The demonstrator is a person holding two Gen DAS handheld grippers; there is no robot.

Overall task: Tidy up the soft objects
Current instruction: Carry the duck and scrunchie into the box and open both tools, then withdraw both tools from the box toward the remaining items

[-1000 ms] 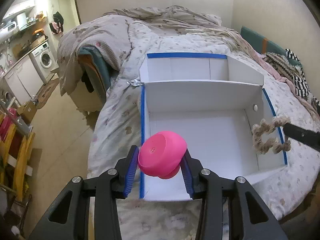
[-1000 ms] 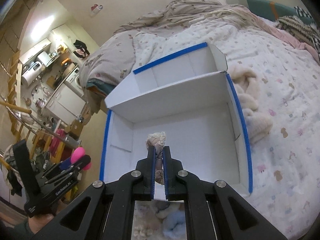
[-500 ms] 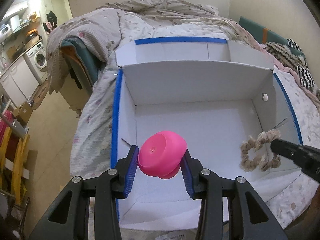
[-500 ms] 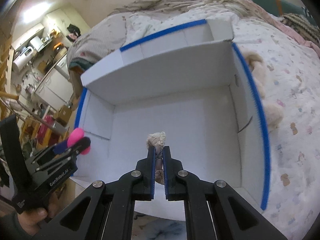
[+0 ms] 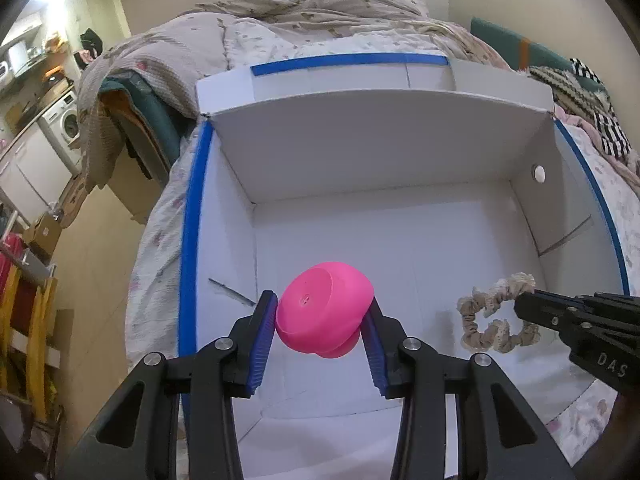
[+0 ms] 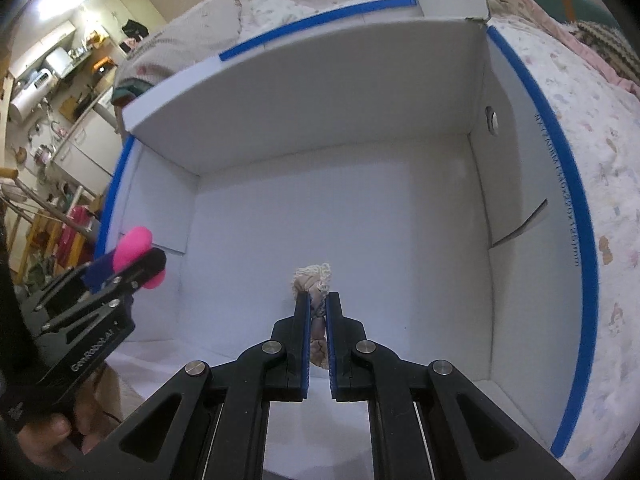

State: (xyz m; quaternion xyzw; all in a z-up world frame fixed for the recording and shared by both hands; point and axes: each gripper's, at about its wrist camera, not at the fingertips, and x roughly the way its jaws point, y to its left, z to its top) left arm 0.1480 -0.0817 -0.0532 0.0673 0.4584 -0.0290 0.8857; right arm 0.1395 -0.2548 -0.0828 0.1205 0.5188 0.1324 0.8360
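Note:
My left gripper (image 5: 322, 312) is shut on a pink squishy toy (image 5: 325, 314), held over the left part of a white open box (image 5: 360, 152) with blue-taped rims. In the right wrist view the same left gripper (image 6: 132, 260) and pink toy (image 6: 134, 244) hang at the box's left wall. My right gripper (image 6: 316, 298) is shut on a beige scrunchie (image 6: 312, 278), low inside the box. From the left wrist view the scrunchie (image 5: 494, 318) dangles as a loop from the right gripper (image 5: 520, 306) near the box's right wall.
The box sits on a bed with a patterned quilt (image 5: 280, 40). A striped cloth (image 5: 588, 96) lies at the far right. To the left, beyond the bed, are a washing machine (image 5: 66, 122) and cluttered shelves (image 6: 44, 76). A hand (image 6: 44, 436) holds the left gripper.
Both grippers have sunk toward and into the box, which now fills more of each view. The pink toy and the scrunchie stay gripped as before.

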